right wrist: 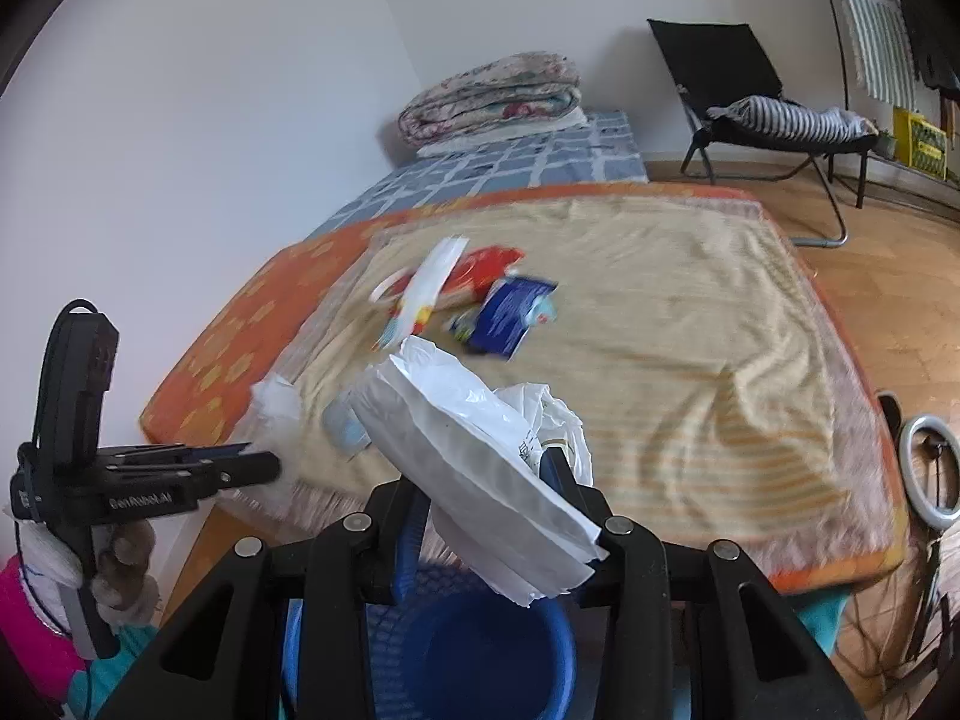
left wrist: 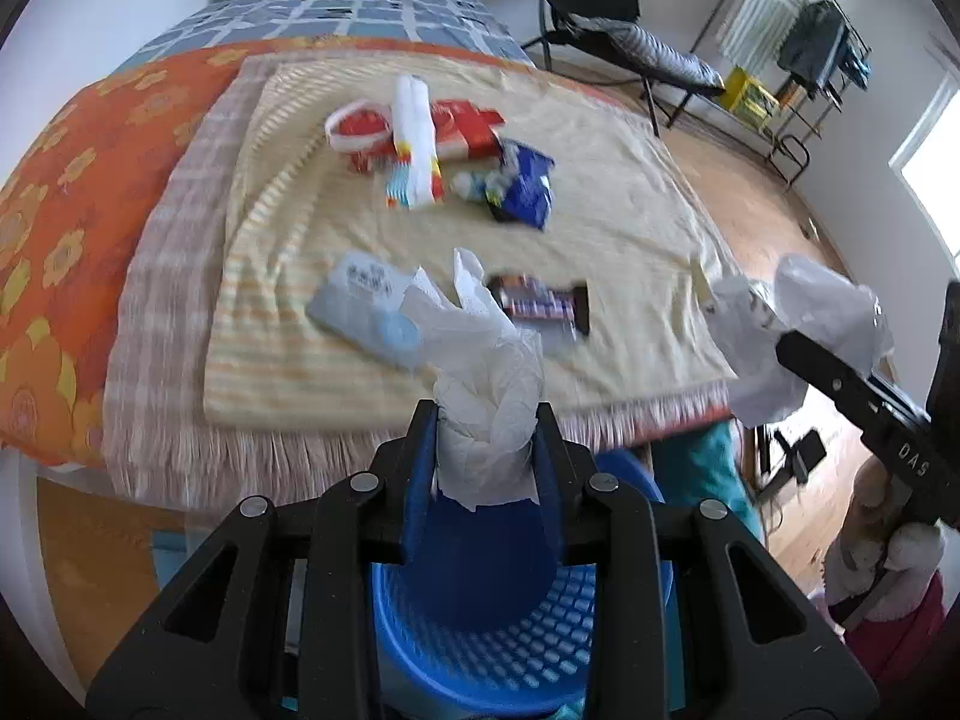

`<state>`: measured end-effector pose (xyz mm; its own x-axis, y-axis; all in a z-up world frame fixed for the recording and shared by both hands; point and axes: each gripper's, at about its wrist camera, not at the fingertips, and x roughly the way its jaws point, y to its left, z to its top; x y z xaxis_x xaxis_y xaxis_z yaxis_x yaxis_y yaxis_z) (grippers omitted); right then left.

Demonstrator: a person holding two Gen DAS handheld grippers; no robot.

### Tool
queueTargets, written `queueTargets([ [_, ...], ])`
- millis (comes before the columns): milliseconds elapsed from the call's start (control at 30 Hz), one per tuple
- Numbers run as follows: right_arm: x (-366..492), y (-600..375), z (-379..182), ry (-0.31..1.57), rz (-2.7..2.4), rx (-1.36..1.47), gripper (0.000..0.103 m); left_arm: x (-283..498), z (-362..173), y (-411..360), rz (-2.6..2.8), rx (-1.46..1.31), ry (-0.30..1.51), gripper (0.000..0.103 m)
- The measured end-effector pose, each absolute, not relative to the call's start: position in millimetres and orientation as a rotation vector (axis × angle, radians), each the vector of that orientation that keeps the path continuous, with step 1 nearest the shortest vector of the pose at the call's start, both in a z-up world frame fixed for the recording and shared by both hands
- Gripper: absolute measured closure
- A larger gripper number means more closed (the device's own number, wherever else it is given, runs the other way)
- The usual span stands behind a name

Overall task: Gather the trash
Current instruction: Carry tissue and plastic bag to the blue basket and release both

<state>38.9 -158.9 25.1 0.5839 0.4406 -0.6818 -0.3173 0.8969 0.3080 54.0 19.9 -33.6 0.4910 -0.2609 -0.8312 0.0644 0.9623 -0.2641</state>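
On the yellow striped blanket (left wrist: 600, 228) five pieces of trash lie, counted from left to right: one grey-blue flat packet (left wrist: 366, 309) with dark print too blurred to read, one red and white package (left wrist: 420, 129), one white wrapper with coloured stripes (left wrist: 415, 144) lying across it, one dark candy bar wrapper (left wrist: 543, 303) with unreadable letters, and one blue snack bag (left wrist: 523, 183). The left gripper (left wrist: 487, 414) is closed on one crumpled white tissue (left wrist: 489, 372), held above the one blue perforated basket (left wrist: 480, 630) at the bed edge. The right gripper (right wrist: 486, 480) is clamped on one bundle of white bag and plastic film (right wrist: 480, 450), also over the basket (right wrist: 480, 654). On the right gripper's side "DAS" can be read; the left gripper's label is too blurred.
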Motion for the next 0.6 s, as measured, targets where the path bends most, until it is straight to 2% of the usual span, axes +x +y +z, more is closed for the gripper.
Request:
queueTargets([
  [600,-24.0,-126.5,-23.4,0.962,0.478,0.124,0.065,-9.1,-84.5,-5.5,-0.268,-0.139,1.157,0.073],
])
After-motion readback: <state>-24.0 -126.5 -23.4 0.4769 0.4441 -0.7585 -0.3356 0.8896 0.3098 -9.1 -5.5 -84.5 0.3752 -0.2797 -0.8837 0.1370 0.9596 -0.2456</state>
